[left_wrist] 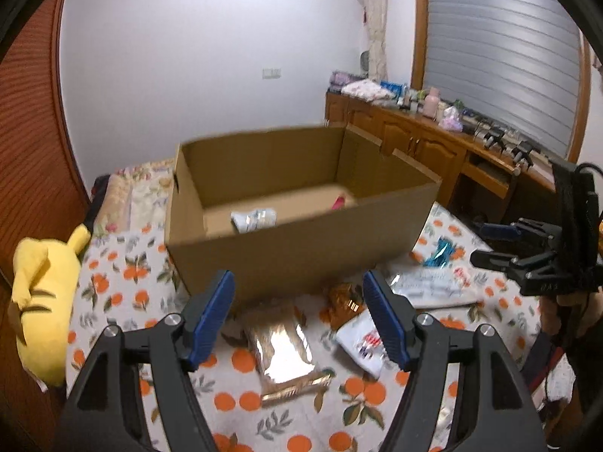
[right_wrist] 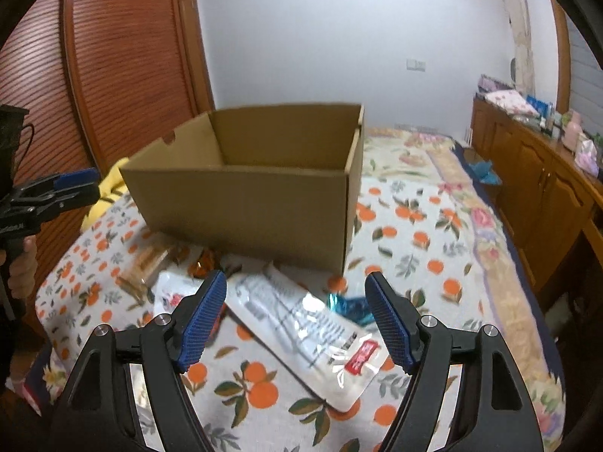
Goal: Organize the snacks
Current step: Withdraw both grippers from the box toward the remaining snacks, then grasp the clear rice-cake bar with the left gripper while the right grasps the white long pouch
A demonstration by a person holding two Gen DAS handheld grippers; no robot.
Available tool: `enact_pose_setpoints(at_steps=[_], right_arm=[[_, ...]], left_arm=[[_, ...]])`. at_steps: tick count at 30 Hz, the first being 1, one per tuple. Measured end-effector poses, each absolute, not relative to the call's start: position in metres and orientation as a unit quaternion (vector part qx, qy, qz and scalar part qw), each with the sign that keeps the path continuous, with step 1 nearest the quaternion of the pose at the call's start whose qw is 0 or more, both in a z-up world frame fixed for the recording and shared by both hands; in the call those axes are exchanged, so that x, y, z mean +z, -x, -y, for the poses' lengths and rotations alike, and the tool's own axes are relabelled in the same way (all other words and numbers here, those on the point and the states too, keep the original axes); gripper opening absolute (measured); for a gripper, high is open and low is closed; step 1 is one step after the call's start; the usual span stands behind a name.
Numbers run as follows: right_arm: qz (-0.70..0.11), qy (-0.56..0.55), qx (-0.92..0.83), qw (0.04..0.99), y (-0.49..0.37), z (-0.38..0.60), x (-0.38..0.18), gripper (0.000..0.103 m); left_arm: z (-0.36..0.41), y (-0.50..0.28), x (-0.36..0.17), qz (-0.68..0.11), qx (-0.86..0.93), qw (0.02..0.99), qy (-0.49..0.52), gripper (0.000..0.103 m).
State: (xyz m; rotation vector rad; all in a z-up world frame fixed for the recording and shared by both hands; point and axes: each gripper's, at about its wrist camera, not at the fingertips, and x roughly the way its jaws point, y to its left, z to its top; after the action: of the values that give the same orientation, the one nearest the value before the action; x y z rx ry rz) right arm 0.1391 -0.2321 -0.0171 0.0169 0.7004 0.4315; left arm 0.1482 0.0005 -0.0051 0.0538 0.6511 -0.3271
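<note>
Your left gripper hangs with its blue pads spread apart and nothing between them, above a gold foil packet lying on the orange-print bedspread just in front of the cardboard box. Only this left view looks down into the box, where a pale wrapped snack and a small pink item already lie on the floor of it; it also shows a yellow plush toy at the bed's left edge. Your right gripper is likewise spread and holds nothing, poised over a long white packet with a red label, with a blue foil wrapper just beside it. From the right view the box shows only its outer walls, and the contents are hidden.
</note>
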Motion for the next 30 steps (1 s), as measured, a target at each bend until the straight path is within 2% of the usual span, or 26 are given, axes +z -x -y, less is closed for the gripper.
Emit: enact_pose_setpoints(at_steps=[13,30], right_arm=[[-0.407,0.001,0.222,0.886,-0.155,0.217,-0.074,0.078],[-0.427,0.003,0.206,0.880,-0.156,0.225,-0.091,0.078]], left_arm=[[-0.012,-0.174,-0.075,-0.394,-0.121,0.911,-0.008,0.071],[-0.002,-0.192,-0.108,-0.428,-0.107,0.897,0.000,0.071]])
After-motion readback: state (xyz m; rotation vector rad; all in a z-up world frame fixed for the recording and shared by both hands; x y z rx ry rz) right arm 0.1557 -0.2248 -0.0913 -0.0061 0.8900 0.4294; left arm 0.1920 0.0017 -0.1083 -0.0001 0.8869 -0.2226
